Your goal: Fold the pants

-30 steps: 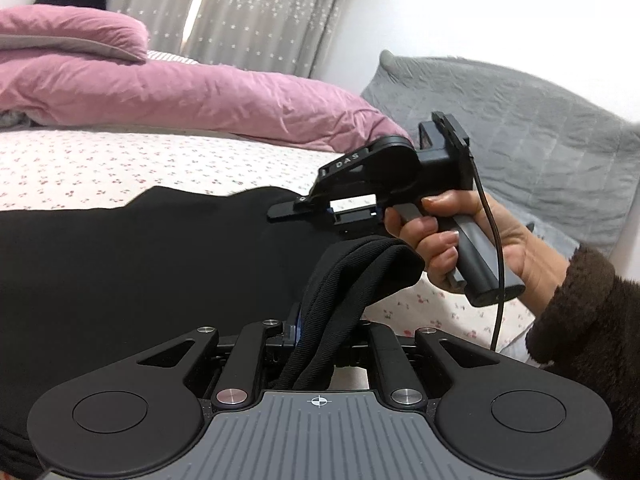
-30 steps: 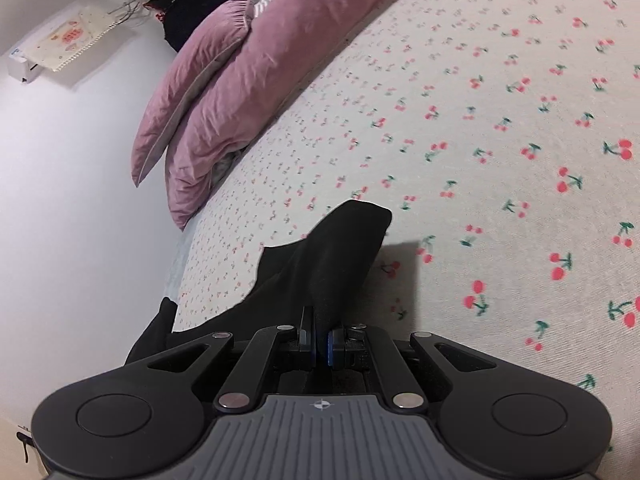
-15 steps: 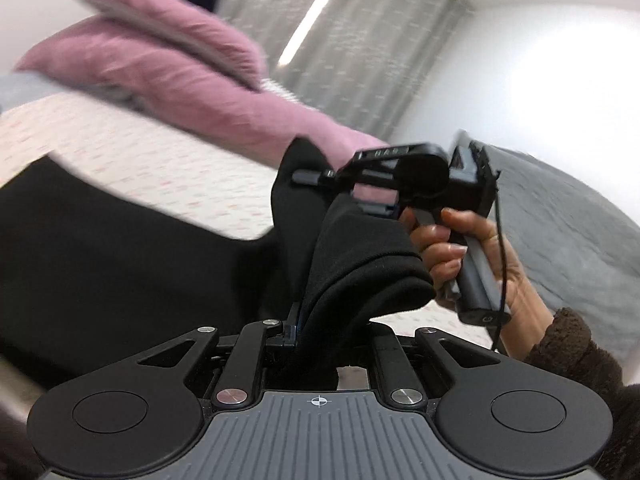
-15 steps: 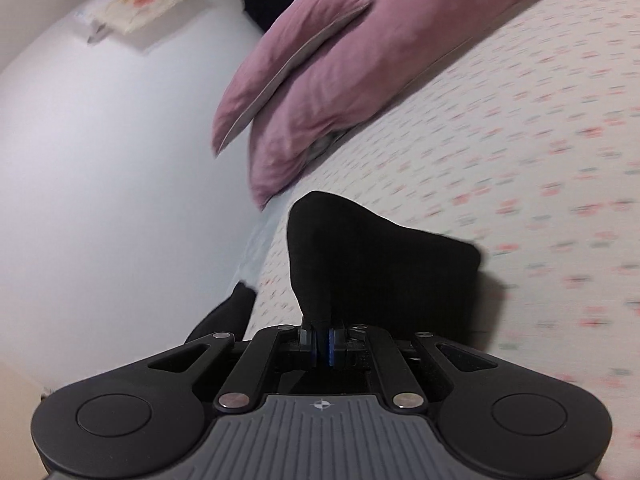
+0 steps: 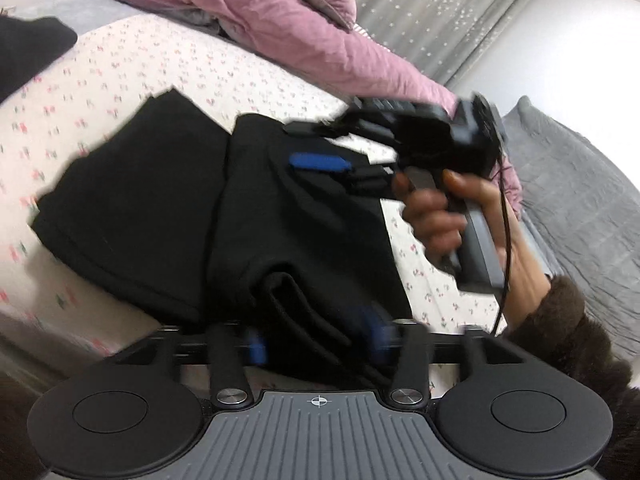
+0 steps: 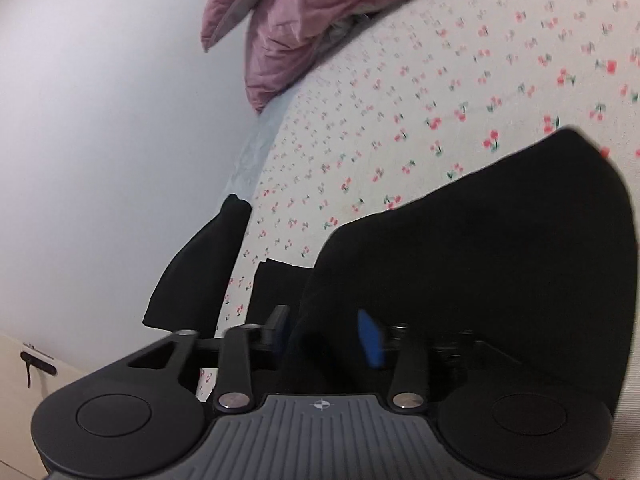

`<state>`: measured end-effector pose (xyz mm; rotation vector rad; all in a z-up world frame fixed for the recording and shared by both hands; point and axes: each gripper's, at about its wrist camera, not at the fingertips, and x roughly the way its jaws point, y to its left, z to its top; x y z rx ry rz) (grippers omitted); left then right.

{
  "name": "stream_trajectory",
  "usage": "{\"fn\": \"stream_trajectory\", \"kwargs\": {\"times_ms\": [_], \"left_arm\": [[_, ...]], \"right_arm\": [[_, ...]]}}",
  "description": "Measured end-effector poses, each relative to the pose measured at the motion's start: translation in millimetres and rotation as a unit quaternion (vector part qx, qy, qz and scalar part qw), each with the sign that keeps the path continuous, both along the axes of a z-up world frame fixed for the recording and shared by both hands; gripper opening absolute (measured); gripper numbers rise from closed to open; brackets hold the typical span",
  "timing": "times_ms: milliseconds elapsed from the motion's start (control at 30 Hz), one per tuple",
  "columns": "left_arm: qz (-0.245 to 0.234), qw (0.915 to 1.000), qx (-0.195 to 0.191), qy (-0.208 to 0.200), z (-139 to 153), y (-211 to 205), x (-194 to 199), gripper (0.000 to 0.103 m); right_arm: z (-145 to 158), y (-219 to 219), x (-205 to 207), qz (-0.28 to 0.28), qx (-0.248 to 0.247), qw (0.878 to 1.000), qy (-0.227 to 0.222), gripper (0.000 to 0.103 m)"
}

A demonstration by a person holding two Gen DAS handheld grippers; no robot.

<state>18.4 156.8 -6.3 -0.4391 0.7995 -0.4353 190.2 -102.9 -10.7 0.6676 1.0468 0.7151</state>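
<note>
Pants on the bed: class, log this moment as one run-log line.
pants: black, folded over on cherry-print sheet | left gripper: open | right gripper: open | fabric between both jaws

Folded black pants (image 5: 160, 208) lie on the cherry-print sheet (image 5: 132, 68), both tools spread.

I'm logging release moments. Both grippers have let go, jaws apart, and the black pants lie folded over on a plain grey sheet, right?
Not the sheet: the left wrist view shows the black pants folded over on a white cherry-print sheet, not plain grey. The rest holds: the left gripper and the right gripper both have their jaws apart.
</note>
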Motion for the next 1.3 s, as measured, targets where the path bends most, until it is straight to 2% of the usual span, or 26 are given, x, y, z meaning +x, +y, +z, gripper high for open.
{"fn": "stream_trajectory", "kwargs": {"times_ms": [133,200,333,400,567,700,867,900,967,1067,1133,1200,1300], "left_arm": [[0.002,0.9997,0.000,-0.022,18.8,18.7,13.3,0.062],[0.003,0.9989,0.021,-0.041,29.4,21.4,27.4,0.068],[-0.001,0.9979,0.044,-0.048,38.9,21.6,62.0,0.070],[-0.013,0.9984,0.049,-0.024,30.4,16.7,87.5,0.070],[-0.002,0.9957,0.079,0.048,-13.7,11.8,104.5,0.066],[0.009,0.9970,0.067,0.038,-24.7,12.6,103.1,0.065],[0.011,0.9976,0.052,0.044,-24.4,6.9,107.7,0.065],[0.008,0.9980,0.043,0.047,-25.8,4.8,111.3,0.061],[-0.001,0.9985,0.020,0.050,-25.3,2.2,111.0,0.060],[-0.003,0.9987,0.018,0.047,-28.5,-3.2,112.4,0.060],[0.000,0.9988,0.015,0.047,-30.2,-3.2,114.3,0.056],[0.008,0.9987,0.017,0.047,-30.5,-2.3,115.9,0.047],[0.018,0.9983,0.031,0.045,-32.1,-3.1,117.3,0.022]], "right_arm": [[18.7,-24.6,-18.4,-0.010,-0.046,0.999,-0.022,0.051],[24.1,-39.3,-31.4,-0.015,-0.074,0.997,-0.032,0.056],[24.0,-61.6,-57.6,-0.018,-0.092,0.995,-0.031,0.061],[20.8,-67.6,-70.6,-0.019,-0.090,0.995,-0.033,0.062],[7.4,-75.4,-92.5,-0.027,-0.098,0.994,-0.037,0.065],[2.4,-79.2,-98.8,-0.020,-0.117,0.992,-0.037,0.065],[-0.3,-87.8,-99.5,-0.023,-0.109,0.993,-0.032,0.065],[-0.2,-88.0,-100.3,-0.022,-0.110,0.993,-0.035,0.065],[-0.5,-90.8,-103.1,-0.019,-0.109,0.993,-0.038,0.065],[-1.5,-90.2,-105.4,-0.016,-0.108,0.993,-0.038,0.066],[-2.7,-89.5,-106.7,-0.015,-0.109,0.993,-0.037,0.066],[-4.4,-87.1,-106.7,-0.014,-0.109,0.993,-0.034,0.066],[-6.5,-84.2,-106.3,-0.012,-0.108,0.994,-0.031,0.066]]}}
